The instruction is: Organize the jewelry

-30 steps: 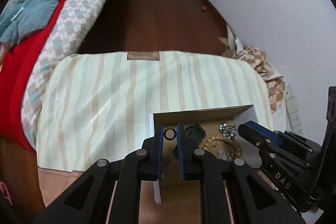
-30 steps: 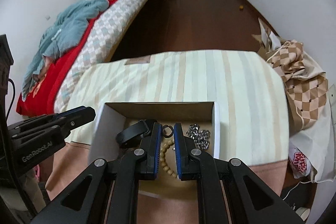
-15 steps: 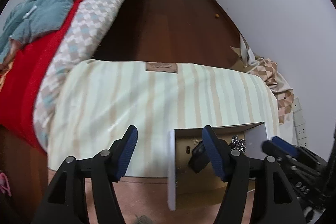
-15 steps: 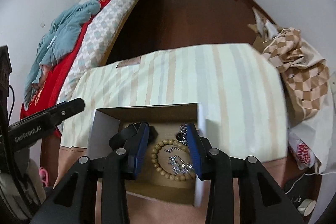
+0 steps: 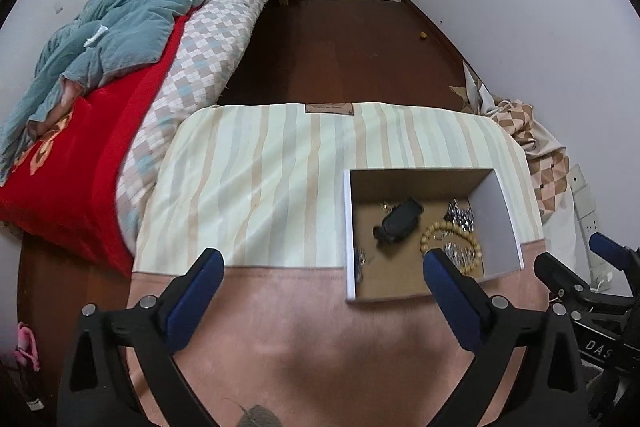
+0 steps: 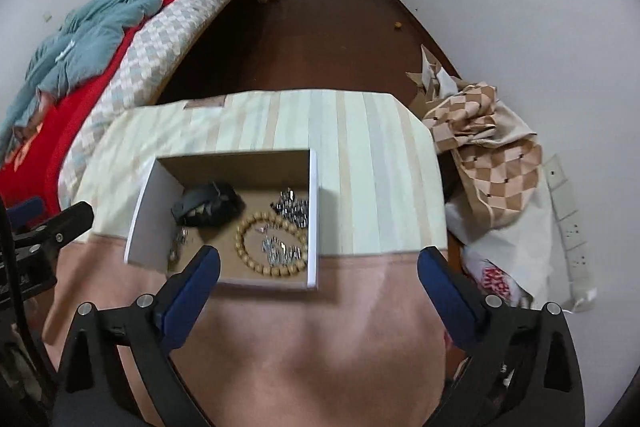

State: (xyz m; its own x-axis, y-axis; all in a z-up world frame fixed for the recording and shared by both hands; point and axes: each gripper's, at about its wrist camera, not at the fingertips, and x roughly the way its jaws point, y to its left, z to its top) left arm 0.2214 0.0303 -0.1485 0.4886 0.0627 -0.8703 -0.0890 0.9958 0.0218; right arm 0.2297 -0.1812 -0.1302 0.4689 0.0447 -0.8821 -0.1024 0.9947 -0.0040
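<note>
An open cardboard box (image 5: 494, 211) (image 6: 150, 203) sits on the striped cloth of the table. Inside lie a wooden bead bracelet (image 5: 438, 229) (image 6: 256, 263), a black strap-like piece (image 5: 400, 219) (image 6: 208, 205), silver chain pieces (image 5: 460, 217) (image 6: 292, 209) and small metal bits by the left wall (image 5: 360, 259) (image 6: 178, 241). My left gripper (image 5: 322, 265) is wide open and empty, held above the table's near side, left of the box. My right gripper (image 6: 318, 265) is wide open and empty, above the box's near right corner.
The table (image 5: 256, 163) has a striped cloth and a pink near band. A bed with red and checked bedding (image 5: 120, 99) stands at the left. A checked cloth heap (image 6: 488, 147) and a plastic bag (image 6: 496, 279) lie at the right by the wall. A dark wood floor (image 5: 344, 47) lies beyond.
Both grippers were shut on small rings over the box a second ago. Both have opened wide, let the rings go, and pulled back and up from the box.
</note>
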